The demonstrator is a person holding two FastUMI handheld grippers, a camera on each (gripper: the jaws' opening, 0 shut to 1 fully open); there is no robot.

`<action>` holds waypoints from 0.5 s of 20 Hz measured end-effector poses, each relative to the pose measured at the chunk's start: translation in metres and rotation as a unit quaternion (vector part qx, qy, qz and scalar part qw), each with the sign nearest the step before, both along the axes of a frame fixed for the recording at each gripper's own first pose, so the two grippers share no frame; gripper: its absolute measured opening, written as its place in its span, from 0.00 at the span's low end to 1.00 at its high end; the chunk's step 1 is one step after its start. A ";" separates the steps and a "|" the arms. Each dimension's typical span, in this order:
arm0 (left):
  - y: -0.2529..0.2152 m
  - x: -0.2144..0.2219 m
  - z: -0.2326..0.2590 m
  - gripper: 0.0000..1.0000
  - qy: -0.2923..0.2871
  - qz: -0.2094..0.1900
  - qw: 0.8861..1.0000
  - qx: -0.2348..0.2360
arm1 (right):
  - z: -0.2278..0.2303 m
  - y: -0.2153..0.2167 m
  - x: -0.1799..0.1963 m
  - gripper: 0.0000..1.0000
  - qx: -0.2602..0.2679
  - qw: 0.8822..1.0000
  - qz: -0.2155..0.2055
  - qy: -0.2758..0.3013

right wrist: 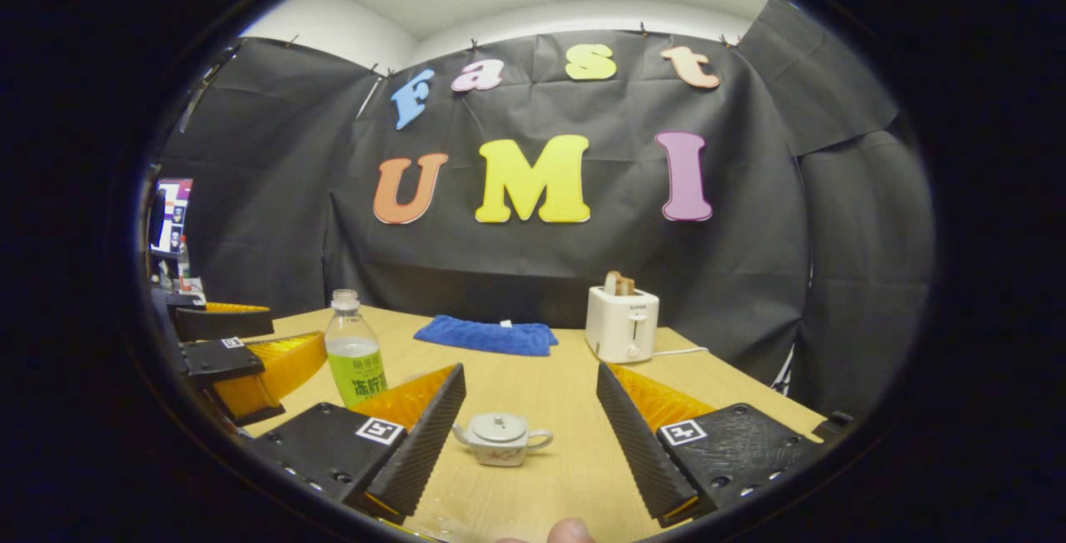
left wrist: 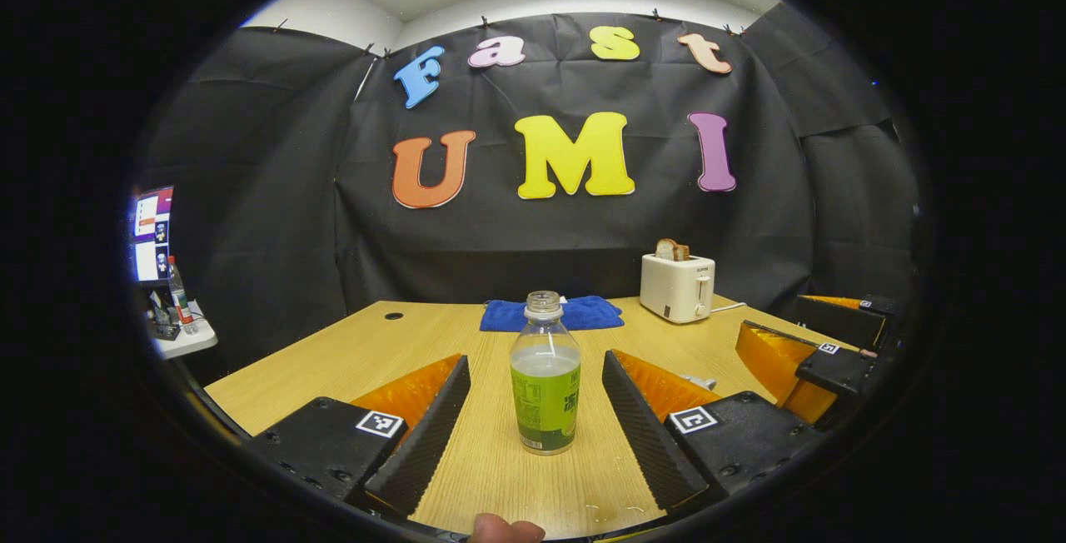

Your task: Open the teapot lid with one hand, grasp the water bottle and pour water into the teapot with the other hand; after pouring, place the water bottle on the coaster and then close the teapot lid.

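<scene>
Black cloth walls close in a wooden table [left wrist: 350, 360], and on it the task looks barely begun. In the right gripper view the small white teapot [right wrist: 500, 438] sits upright with its lid [right wrist: 498, 423] still on, between the spread fingers of the right gripper [right wrist: 526, 435], which is wide open and holds nothing. In the left gripper view the water bottle [left wrist: 545, 376] stands uncapped and partly full, between the fingers of the left gripper [left wrist: 533, 410], also wide open and apart from the bottle. Lifting the lid, pouring, setting the bottle down and closing the lid all remain to be done. Farther back lie a blue cloth [left wrist: 554, 314] and a white toaster [left wrist: 676, 285] with bread in its slot. I cannot make out a coaster anywhere, and the near table edge is cut off.
</scene>
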State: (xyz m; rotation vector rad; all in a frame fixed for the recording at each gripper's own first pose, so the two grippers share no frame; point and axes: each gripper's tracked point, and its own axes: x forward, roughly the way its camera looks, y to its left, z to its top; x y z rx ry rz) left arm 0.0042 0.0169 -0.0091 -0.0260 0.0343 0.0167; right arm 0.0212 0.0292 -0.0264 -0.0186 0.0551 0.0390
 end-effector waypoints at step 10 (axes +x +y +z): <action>0.015 0.000 -0.002 1.00 0.005 0.017 1.000 -0.006 | -0.056 0.012 0.049 0.95 0.012 0.997 -0.001 0.072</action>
